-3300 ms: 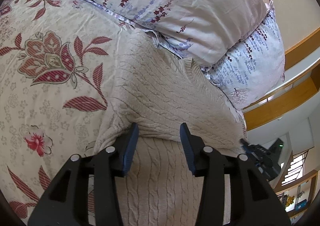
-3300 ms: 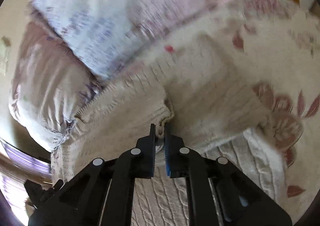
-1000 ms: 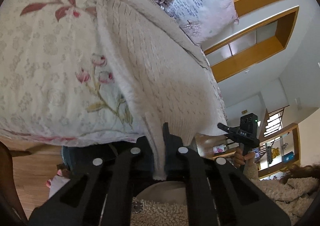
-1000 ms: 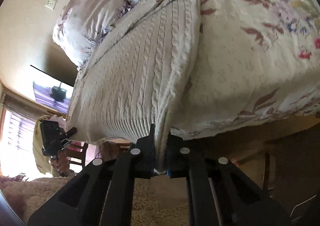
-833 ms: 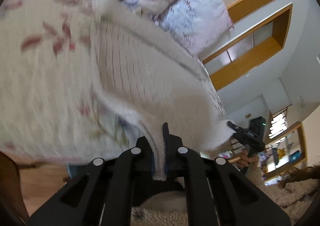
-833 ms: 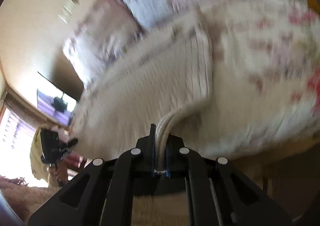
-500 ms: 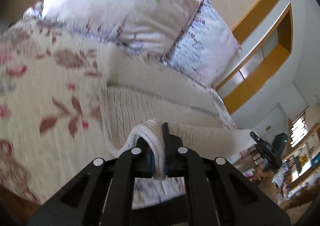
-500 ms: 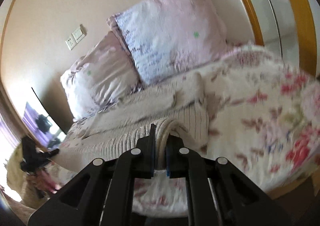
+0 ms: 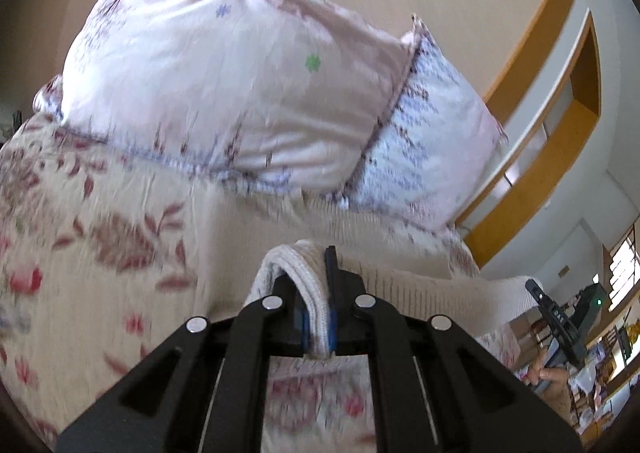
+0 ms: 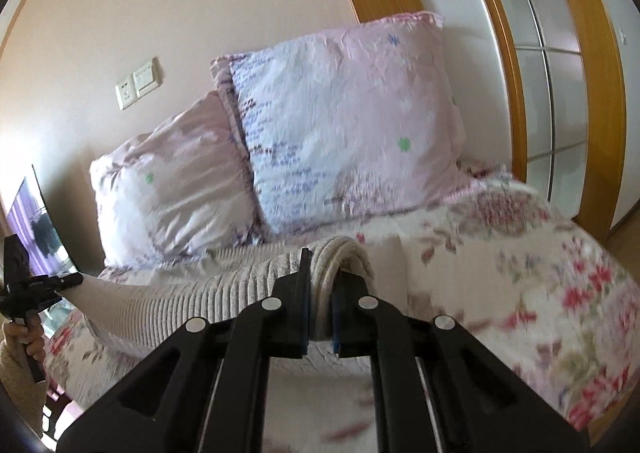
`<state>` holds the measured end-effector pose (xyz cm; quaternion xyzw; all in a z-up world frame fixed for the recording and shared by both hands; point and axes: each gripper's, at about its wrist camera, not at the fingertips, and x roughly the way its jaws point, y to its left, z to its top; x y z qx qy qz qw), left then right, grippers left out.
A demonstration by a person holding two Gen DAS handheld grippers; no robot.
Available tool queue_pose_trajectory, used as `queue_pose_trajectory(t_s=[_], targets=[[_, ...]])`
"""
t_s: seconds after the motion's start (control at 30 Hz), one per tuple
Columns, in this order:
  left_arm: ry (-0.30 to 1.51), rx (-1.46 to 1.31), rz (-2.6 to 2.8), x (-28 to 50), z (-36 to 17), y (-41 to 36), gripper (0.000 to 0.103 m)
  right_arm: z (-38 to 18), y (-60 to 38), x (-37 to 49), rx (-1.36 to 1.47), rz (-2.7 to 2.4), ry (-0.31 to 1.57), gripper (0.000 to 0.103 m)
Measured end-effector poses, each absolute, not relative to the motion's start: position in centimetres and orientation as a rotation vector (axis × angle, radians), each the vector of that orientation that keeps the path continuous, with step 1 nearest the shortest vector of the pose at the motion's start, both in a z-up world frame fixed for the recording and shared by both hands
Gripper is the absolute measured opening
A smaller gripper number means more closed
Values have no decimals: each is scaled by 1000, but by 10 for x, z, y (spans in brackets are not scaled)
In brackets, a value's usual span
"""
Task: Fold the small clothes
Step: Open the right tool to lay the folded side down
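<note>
A cream cable-knit sweater (image 9: pixel 420 293) lies on the floral bedspread (image 9: pixel 100 253), its far end close to the pillows. My left gripper (image 9: pixel 310 273) is shut on one corner of its ribbed hem, which curls over the left finger. The hem runs taut to the right, to my right gripper (image 9: pixel 534 289). In the right wrist view my right gripper (image 10: pixel 326 269) is shut on the other hem corner of the sweater (image 10: pixel 200 293). From there the lifted hem stretches left to the left gripper (image 10: pixel 76 279). Both grippers hold the hem above the bed.
Two pink floral pillows (image 10: pixel 340 125) (image 10: pixel 168 181) lean against the wall at the head of the bed. A wall switch (image 10: pixel 140 83) is above them. A wooden door frame (image 10: pixel 516 93) stands right of the bed. A hand (image 10: pixel 24 337) holds the left gripper's handle.
Both grippers rose from below the bed's edge and moved over the bed toward the pillows. The hem came up with them and now hangs above the sweater's body.
</note>
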<state>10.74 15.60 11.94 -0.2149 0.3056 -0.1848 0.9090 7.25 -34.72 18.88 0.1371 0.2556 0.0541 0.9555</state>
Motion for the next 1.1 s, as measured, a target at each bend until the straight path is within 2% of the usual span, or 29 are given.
queue_pose_trajectory(t_s=[0.23,0.4,0.53,0.63,0.7,0.73,0.77,0.8,0.83,0.87,0.93,1.1], targets=[[625,-498,-349,182,113,153,6,168,-344,139,325,72,540,8],[783,-592,-281,236,54,156,6,107,-344,190,373,40,727,8],[872,-710,-268,249,14,167,6,76,-347,206,422,21,827,8],[865,-738,-287,252,14,171,6,74,-352,216,474,17,844,8],[859,-738,-299,260,17,168,8,71,-357,229,552,7,870,13],[851,-740,-301,263,19,167,10,69,-360,236,599,7,884,27],[847,-743,-302,265,20,166,17,66,-363,244,640,7,893,49],[841,-749,-301,268,20,165,23,65,-363,248,655,2,889,58],[831,-759,-293,270,21,165,38,66,-363,253,658,-4,880,64],[817,-765,-280,270,24,166,53,67,-362,255,654,-1,874,64],[760,-763,-238,266,32,172,61,71,-360,256,648,9,867,64],[735,-692,-246,247,51,184,62,90,-362,230,561,5,838,63]])
